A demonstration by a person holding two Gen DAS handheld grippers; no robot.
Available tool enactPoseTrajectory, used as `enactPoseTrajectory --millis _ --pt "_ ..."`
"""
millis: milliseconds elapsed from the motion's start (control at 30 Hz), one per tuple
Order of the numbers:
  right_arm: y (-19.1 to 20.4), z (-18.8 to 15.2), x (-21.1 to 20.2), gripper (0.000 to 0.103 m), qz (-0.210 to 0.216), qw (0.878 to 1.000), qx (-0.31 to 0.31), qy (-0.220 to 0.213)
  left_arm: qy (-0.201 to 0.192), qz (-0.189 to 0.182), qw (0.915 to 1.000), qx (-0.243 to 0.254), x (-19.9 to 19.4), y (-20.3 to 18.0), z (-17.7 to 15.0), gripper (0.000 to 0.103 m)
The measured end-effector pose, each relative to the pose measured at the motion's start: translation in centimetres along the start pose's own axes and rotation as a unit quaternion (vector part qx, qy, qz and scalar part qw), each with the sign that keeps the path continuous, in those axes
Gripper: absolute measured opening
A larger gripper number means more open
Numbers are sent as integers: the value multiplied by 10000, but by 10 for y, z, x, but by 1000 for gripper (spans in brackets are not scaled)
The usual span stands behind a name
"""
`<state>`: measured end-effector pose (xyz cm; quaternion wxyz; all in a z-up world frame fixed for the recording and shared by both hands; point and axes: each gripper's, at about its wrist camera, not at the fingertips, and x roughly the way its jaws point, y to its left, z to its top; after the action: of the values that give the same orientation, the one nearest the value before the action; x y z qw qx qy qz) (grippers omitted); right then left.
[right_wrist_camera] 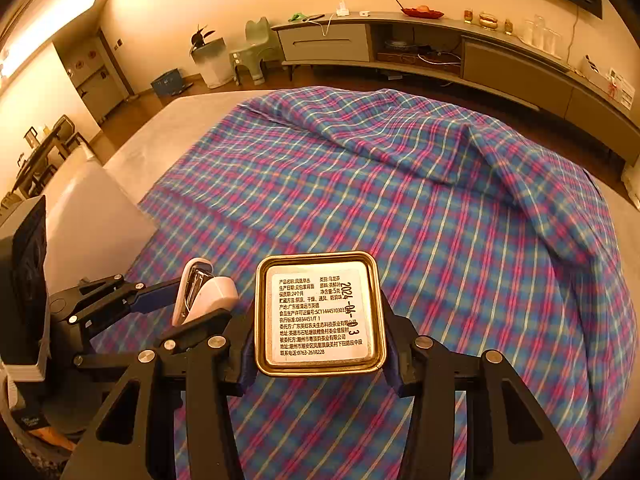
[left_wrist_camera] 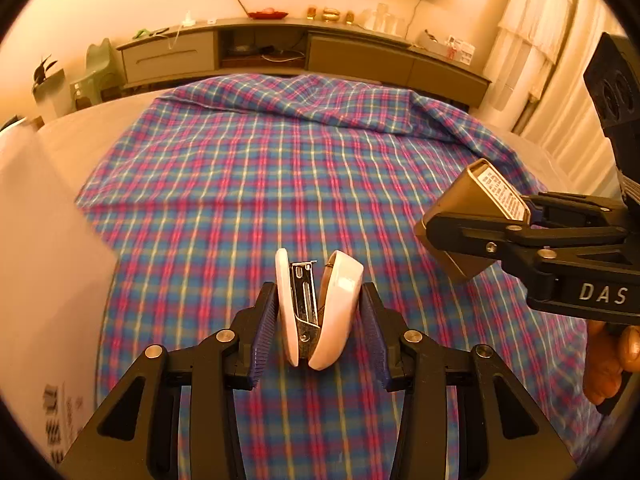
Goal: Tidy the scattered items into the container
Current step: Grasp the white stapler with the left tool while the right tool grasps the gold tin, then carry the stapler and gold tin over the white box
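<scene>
My left gripper (left_wrist_camera: 320, 312) is shut on a white stapler (left_wrist_camera: 320, 308), held upright above the plaid cloth (left_wrist_camera: 280, 168). My right gripper (right_wrist_camera: 320, 320) is shut on a small gold tin (right_wrist_camera: 320, 314), its white label facing the camera. In the left wrist view the tin (left_wrist_camera: 472, 216) and right gripper (left_wrist_camera: 480, 232) are at the right, higher than the stapler. In the right wrist view the stapler (right_wrist_camera: 204, 292) and left gripper (right_wrist_camera: 188, 308) are at the left. A pale box (left_wrist_camera: 36, 260), possibly the container, sits at the left edge.
The plaid cloth (right_wrist_camera: 440, 200) covers a beige bed or table (right_wrist_camera: 180, 120), bunched up at the far side. A long low cabinet (left_wrist_camera: 304, 48) with small objects stands along the back wall. A green stool (right_wrist_camera: 256, 48) and a bin (right_wrist_camera: 212, 60) stand on the floor.
</scene>
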<state>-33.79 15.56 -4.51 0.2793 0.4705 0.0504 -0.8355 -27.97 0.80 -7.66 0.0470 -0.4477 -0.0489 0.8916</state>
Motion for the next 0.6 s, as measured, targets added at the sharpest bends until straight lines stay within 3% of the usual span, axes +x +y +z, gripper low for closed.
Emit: enactPoseTrajectory --millis 600 --pt "71 -67 -58 50 437 9986 232 -208 77 89 9998 164 -77 5 -63 42"
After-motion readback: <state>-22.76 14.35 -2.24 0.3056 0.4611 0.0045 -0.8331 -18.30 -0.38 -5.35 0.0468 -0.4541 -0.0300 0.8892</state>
